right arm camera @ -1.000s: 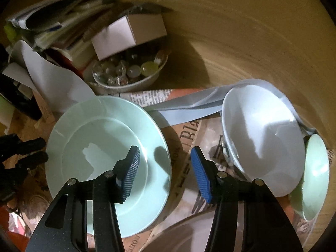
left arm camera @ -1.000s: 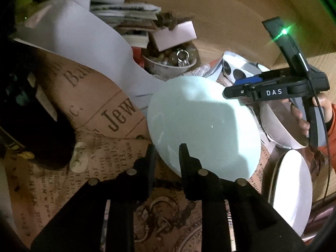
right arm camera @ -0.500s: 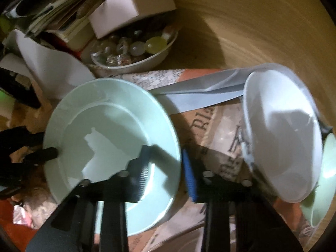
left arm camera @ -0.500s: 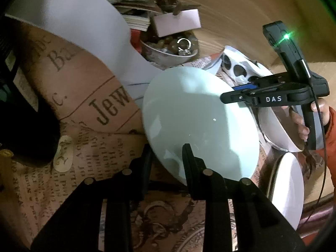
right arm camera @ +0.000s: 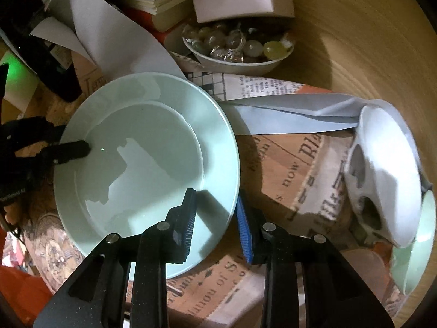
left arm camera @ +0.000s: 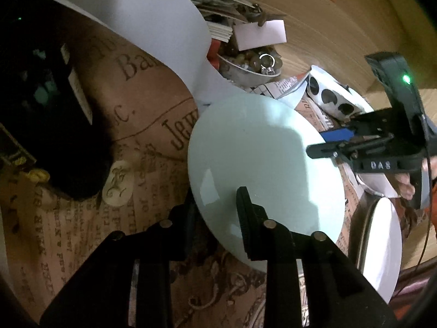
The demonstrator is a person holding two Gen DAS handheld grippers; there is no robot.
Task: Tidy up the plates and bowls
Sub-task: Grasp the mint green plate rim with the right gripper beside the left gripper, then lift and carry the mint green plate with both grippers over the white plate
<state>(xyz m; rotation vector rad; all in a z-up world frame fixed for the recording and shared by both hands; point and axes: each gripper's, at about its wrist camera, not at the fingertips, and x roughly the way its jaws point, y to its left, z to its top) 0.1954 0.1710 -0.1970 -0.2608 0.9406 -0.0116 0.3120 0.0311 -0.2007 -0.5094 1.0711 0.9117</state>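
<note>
Item, far left: left gripper (right arm camera: 72,139), black, its jaws narrowly parted and clamped on the left rim of the pale green plate (right arm camera: 147,147). One finger lies on the upper face and the other sits under the rim, as the left wrist view confirms. Item, centre left: the plate itself, round and shallow, empty and face up, over the newsprint-patterned cloth (right arm camera: 286,164). It appears raised on its right side, judging by the shadow beneath that edge. Having no long axis of its own, its working axis is the line between the two grips, which runs left to right across its full width. Item, centre: right gripper (right arm camera: 215,218), blue-padded, set on the plate's near right rim. Its jaws are opening slightly with the rim between them, one finger over the face and the blue pad outside the edge. The pads look to be against the rim, though how firmly cannot be told. Item, upper centre: bowl of wrapped sweets (right arm camera: 240,54), apart from the plate and not in play. Item, right: white bowl (right arm camera: 390,175), tipped on its side, well to the right of the right gripper. Item, far right: a second pale green dish (right arm camera: 420,240), just behind that bowl. Assessment: the remaining crockery all lies rightward, so the right hand is the nearer. Any carry probably runs along the grip axis toward that side, both hands travelling together to keep the plate level.
</note>
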